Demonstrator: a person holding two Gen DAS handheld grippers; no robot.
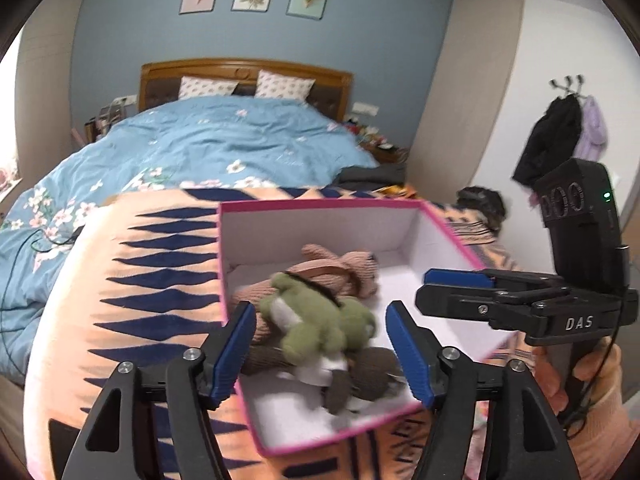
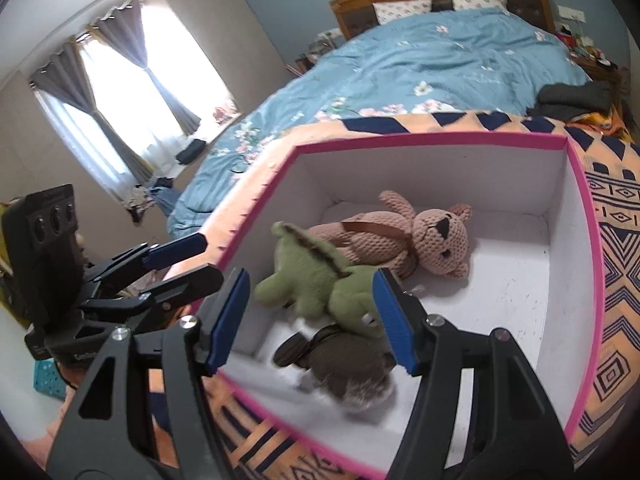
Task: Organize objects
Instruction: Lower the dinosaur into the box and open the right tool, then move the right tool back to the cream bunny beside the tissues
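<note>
The plush toys sit together inside the box [image 2: 576,216], a rectangular cardboard carton with a bright pink outside and rim and plain white inner walls and floor. A fuzzy green dinosaur [image 1: 316,320] [image 2: 316,280], soft-piled with a ridged back, lies on top of the others near the middle of the box. Under and behind it lies a pink bear [image 1: 340,268] [image 2: 404,236] of bumpy waffle-knit fabric, on its back, with a brown ribbon strap across its body and a dark patch on its face. Toward the near wall lies a brown plush [image 1: 360,376] [image 2: 344,364] with a ribbed texture and some white parts; it is blurred, so its shape is hard to tell.

The left gripper [image 1: 322,352] hangs just above the near edge of the box, its blue-padded jaws spread wide with nothing between them. The right gripper [image 2: 312,320] is likewise spread and empty over the toys; seen from the left camera, its fingers [image 1: 456,280] reach over the box's right rim.

The box rests on an orange blanket [image 1: 132,280] [image 2: 612,240] printed with navy diamonds and zigzags, at the foot of a bed covered by a blue floral duvet [image 1: 224,140] [image 2: 440,64]. A carved wooden headboard [image 1: 248,70] stands beyond.
</note>
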